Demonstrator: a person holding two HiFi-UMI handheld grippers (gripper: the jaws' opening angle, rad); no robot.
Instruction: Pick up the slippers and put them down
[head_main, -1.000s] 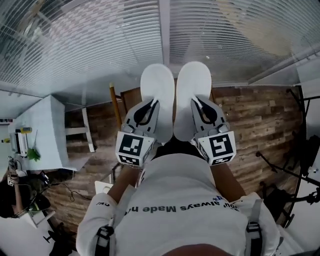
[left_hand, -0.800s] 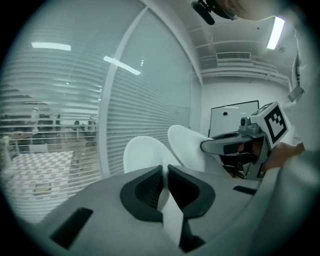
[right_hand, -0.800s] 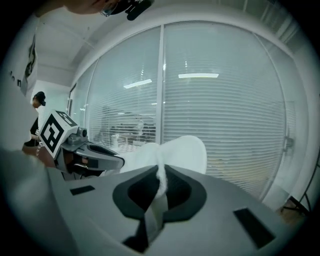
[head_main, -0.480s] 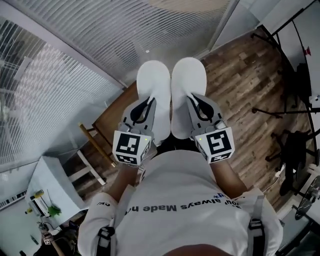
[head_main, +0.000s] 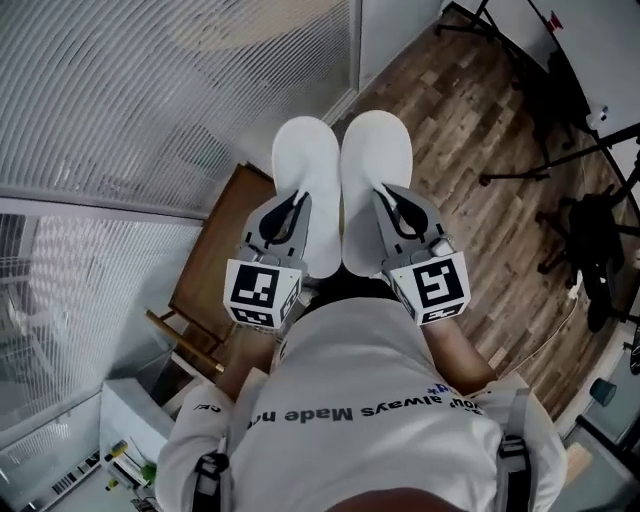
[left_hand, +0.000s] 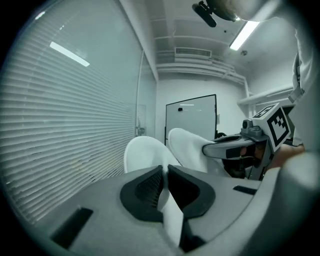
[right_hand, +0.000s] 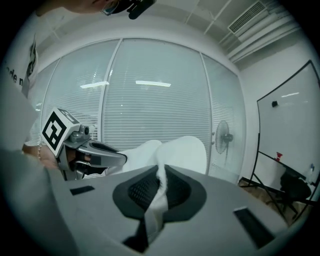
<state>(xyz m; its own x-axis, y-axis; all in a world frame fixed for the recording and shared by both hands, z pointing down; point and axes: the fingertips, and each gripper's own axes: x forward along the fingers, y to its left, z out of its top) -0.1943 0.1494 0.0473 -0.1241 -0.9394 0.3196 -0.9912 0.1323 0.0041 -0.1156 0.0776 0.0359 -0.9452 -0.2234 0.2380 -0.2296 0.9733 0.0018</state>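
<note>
White terry slippers hang in mid-air at the centre of the head view, one in each tool. The left gripper (head_main: 298, 208) is clamped on the heel end of the left slipper (head_main: 308, 185), and the right gripper (head_main: 395, 205) on the right slipper (head_main: 375, 180). In each gripper view a thin fold of white cloth is nipped between pads pressed nearly together. The two slippers lie side by side, toes away from the person, their inner edges touching or close to it.

By my reading, the step in hand is the carry towards a set-down spot. Each grip is only a pinch on soft fabric, so it should stay firm until the soles rest on something. A quick swing could let the cloth slide out.

The plank floor (head_main: 500, 210) at the right of the frame looks like the open landing place. The wooden furniture (head_main: 215, 250) at lower left and the blinds (head_main: 150, 100) at upper left are best kept clear of.

Lower both hands together and level. Let the soles meet the floor flat, and only then part the jaws.
</note>
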